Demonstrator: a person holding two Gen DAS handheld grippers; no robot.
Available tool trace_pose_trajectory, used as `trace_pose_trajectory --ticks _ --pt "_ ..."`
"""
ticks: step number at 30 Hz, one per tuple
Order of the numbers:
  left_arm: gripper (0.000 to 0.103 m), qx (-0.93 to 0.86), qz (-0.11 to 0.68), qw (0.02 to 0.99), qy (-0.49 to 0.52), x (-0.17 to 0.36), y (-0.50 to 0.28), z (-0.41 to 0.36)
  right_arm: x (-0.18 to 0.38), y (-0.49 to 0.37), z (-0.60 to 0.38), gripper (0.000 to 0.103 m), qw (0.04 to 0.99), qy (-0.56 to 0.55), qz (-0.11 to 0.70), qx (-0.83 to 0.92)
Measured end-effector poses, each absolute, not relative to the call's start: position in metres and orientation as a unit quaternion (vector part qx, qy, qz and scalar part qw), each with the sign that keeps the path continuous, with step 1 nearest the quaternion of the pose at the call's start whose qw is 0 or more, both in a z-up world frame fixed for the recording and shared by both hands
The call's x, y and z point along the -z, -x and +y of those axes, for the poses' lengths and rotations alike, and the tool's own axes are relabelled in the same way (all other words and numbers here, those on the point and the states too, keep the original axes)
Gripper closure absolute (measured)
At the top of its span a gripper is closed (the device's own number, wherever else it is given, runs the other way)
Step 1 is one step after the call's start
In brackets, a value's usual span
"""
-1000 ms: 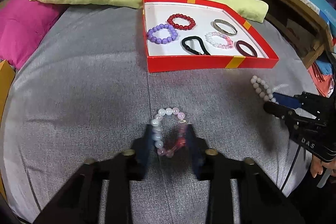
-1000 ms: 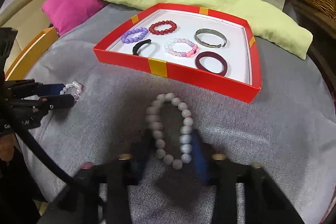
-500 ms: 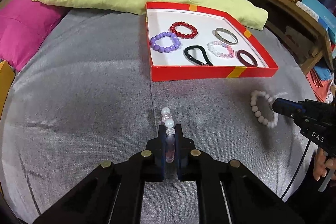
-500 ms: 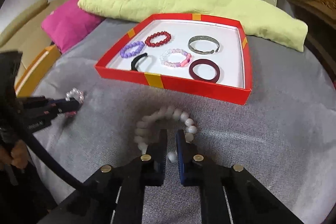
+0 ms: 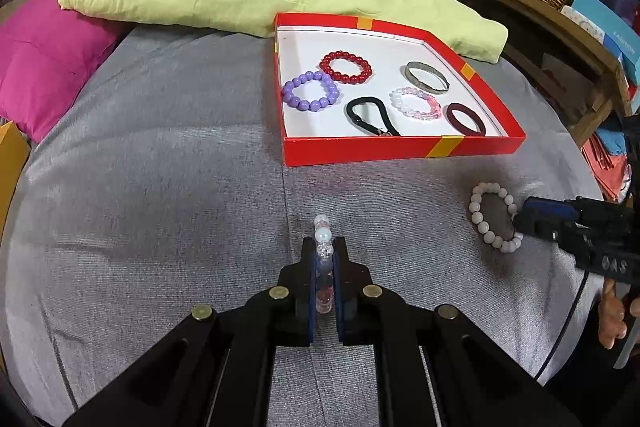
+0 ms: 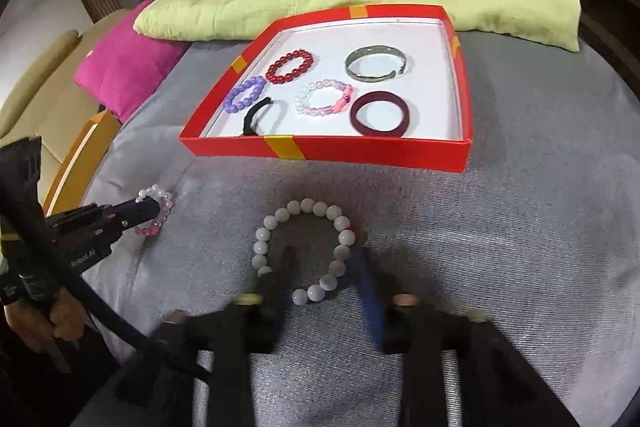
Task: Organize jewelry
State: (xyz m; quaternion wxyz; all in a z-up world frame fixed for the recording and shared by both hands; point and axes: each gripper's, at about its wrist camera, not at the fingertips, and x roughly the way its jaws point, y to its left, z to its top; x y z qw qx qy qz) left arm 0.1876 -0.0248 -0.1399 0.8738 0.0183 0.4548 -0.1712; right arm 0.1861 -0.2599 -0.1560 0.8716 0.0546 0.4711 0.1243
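Right gripper (image 6: 324,275) reopened around white bracelet (image 6: 304,251), near red box (image 6: 400,151).

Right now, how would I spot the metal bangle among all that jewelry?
Find the red box on the grey cloth. In its far right part lies the silver bangle, beyond the dark red ring; it is the only smooth metal band, with no beads.

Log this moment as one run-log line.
left gripper: shut on pink-white bead bracelet | right gripper: open around white bead bracelet on grey cloth | red tray: six pieces inside
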Motion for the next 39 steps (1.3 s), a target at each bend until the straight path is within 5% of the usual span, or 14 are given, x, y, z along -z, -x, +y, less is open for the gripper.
trace_pose_trajectory --ticks 1,11,18,25,27,39 --pt "0.095 0.171 0.455 0.874 -0.016 0.14 -0.188 -0.024 0.155 -0.185 -0.257 0.039 0.874 -0.048 0.468 -0.126" --pt "0.095 0.178 0.45 0.875 -0.017 0.137 -0.185 -0.029 0.17 -0.183 -0.228 0.039 0.878 0.031 0.461 -0.122" --pt "0.095 0.186 0.441 0.878 -0.016 0.133 -0.183 -0.031 0.171 -0.179 -0.227 0.081 0.887 0.058 0.444 -0.112" --pt "0.095 0.193 0.429 0.882 -0.01 0.128 -0.183 -0.037 0.166 -0.181 -0.236 0.084 0.888 0.032 0.444 -0.114" --pt "0.095 0.197 0.423 0.884 -0.01 0.126 -0.183 -0.041 0.164 -0.182 -0.242 0.093 0.889 0.017 0.444 -0.112" --pt "0.095 0.201 0.42 0.885 -0.014 0.126 -0.184 -0.054 0.152 -0.181 -0.267 0.093 0.894 -0.043 0.433 -0.108"
